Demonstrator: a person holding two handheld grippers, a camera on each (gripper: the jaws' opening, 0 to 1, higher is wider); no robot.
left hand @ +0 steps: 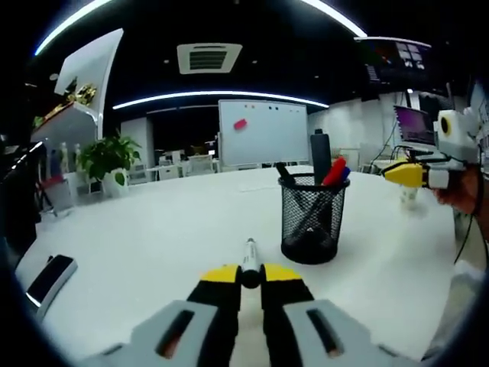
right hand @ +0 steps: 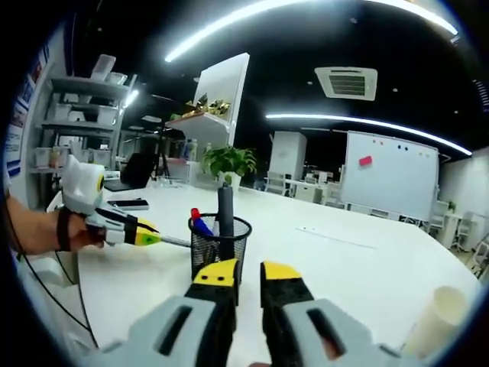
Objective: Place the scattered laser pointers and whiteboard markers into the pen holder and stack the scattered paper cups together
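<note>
The white worktop (left hand: 153, 237) spreads wide under both views, with a whiteboard (left hand: 263, 131) standing at its far end and a potted plant (left hand: 109, 160) off to one side. Near the middle of the worktop stands the black mesh pen holder (left hand: 313, 218), upright, already holding a red marker (left hand: 334, 171), a blue one beside it, a black marker and a tall dark pointer; in the right gripper view the same pen holder (right hand: 219, 246) sits just beyond the right claw's tips. A black phone (left hand: 50, 277) lies flat near the worktop's edge in the left gripper view. A paper cup (right hand: 439, 319) lies on its side at the lower right of the right gripper view, well apart from the pen holder.

The left claw (left hand: 250, 274) is closed on a slim pen-like laser pointer (left hand: 250, 260), which sticks forward from between the yellow tips toward the pen holder; seen from the right gripper view, the left claw (right hand: 157, 235) holds that thin rod near the holder's rim, with a person's hand (right hand: 76, 229) behind it. The right claw (right hand: 239, 271) holds nothing, its yellow tips standing a little apart; in the left gripper view it (left hand: 397, 173) hangs beyond the holder
</note>
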